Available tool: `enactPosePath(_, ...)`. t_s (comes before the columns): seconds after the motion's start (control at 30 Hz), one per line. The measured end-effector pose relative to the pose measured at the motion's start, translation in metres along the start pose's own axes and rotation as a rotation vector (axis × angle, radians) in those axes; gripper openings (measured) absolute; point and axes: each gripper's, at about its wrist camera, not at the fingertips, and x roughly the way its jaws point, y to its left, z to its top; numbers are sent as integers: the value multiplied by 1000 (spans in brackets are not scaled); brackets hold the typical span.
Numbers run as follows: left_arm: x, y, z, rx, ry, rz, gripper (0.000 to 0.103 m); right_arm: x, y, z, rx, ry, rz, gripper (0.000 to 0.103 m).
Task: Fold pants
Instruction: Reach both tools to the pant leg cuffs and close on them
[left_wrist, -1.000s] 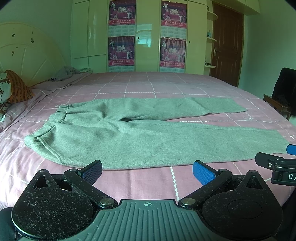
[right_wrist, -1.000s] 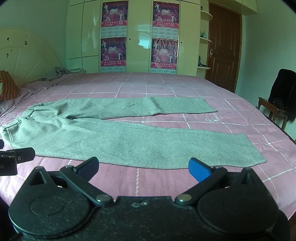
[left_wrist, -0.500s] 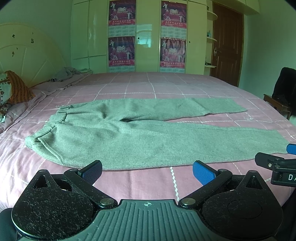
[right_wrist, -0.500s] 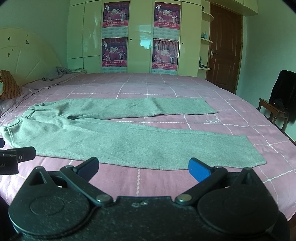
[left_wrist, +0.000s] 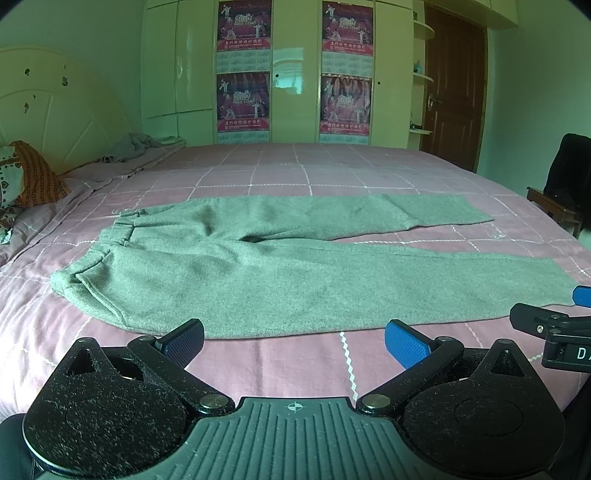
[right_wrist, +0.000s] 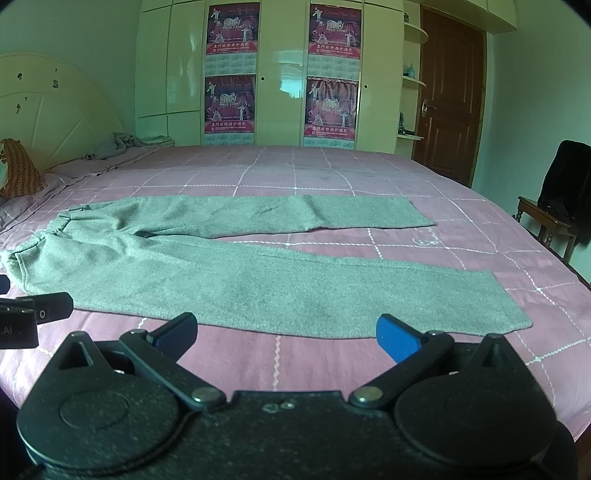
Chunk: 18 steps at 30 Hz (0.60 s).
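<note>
Grey pants (left_wrist: 258, 273) lie flat on the pink checked bed (left_wrist: 295, 177), waistband at the left, both legs spread apart toward the right. They also show in the right wrist view (right_wrist: 258, 288). My left gripper (left_wrist: 293, 341) is open and empty, just short of the near leg's front edge, close to the waist end. My right gripper (right_wrist: 286, 332) is open and empty, just short of the same leg's front edge, nearer the cuff. Its tip shows at the right edge of the left wrist view (left_wrist: 546, 321).
A headboard (left_wrist: 55, 110) and a patterned pillow (left_wrist: 26, 177) are at the left. A crumpled grey cloth (left_wrist: 129, 147) lies at the far left corner. A wardrobe (left_wrist: 295, 74) stands behind the bed. A wooden chair with dark clothing (right_wrist: 557, 206) stands at the right.
</note>
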Motion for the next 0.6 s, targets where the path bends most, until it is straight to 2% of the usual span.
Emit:
enactPosePath(0.17, 4, 6, 6, 8, 13, 14, 103, 0, -2, 2, 2, -10, 31, 103)
enactPosePath(0.33, 20, 28, 35, -7, 17, -12, 103, 3, -14, 16, 24, -56, 139, 103)
enactPosePath(0.5, 59, 69, 88, 58, -27, 61, 103, 25, -24, 68, 7, -154, 216, 102)
enactPosePath(0.6, 94, 117, 118, 44, -30, 70, 103, 51, -22, 109, -47, -168, 257, 103)
